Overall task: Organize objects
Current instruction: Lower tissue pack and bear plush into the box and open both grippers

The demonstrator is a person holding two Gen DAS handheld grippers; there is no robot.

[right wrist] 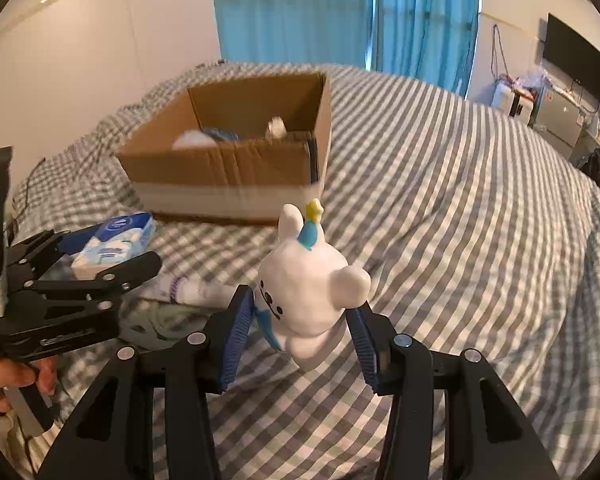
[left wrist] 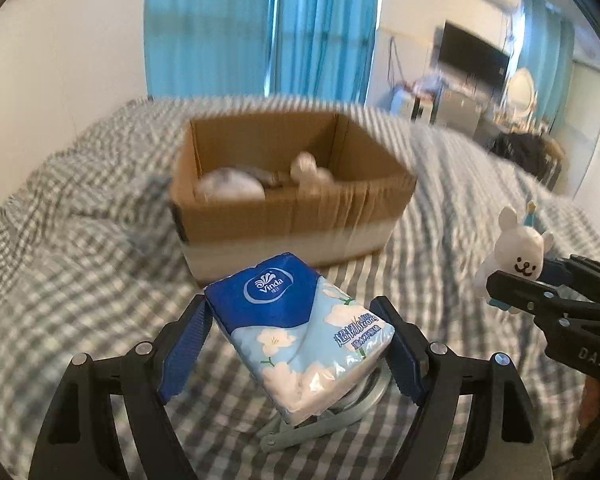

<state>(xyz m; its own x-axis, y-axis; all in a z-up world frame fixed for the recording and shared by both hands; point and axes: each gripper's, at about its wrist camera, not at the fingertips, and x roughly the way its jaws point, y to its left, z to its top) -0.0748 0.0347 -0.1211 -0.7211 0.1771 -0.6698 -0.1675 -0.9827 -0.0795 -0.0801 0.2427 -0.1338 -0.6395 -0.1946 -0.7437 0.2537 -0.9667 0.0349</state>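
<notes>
My left gripper (left wrist: 296, 308) is shut on a blue Vinda tissue pack (left wrist: 300, 332), held above the checked bed; the pack also shows in the right wrist view (right wrist: 116, 240). My right gripper (right wrist: 303, 300) is shut on a white rabbit figurine (right wrist: 307, 284) with a blue and yellow hat; it also shows at the right of the left wrist view (left wrist: 515, 252). An open cardboard box (left wrist: 292, 208) sits on the bed ahead of both grippers (right wrist: 228, 172), holding white and grey soft items (left wrist: 232, 186).
A metal clamp-like object (left wrist: 339, 412) lies on the bed under the tissue pack. A white sock (right wrist: 196, 292) and grey cloth (right wrist: 160, 324) lie between the grippers. Blue curtains (left wrist: 260, 28), a TV (left wrist: 471, 60) and furniture stand beyond the bed.
</notes>
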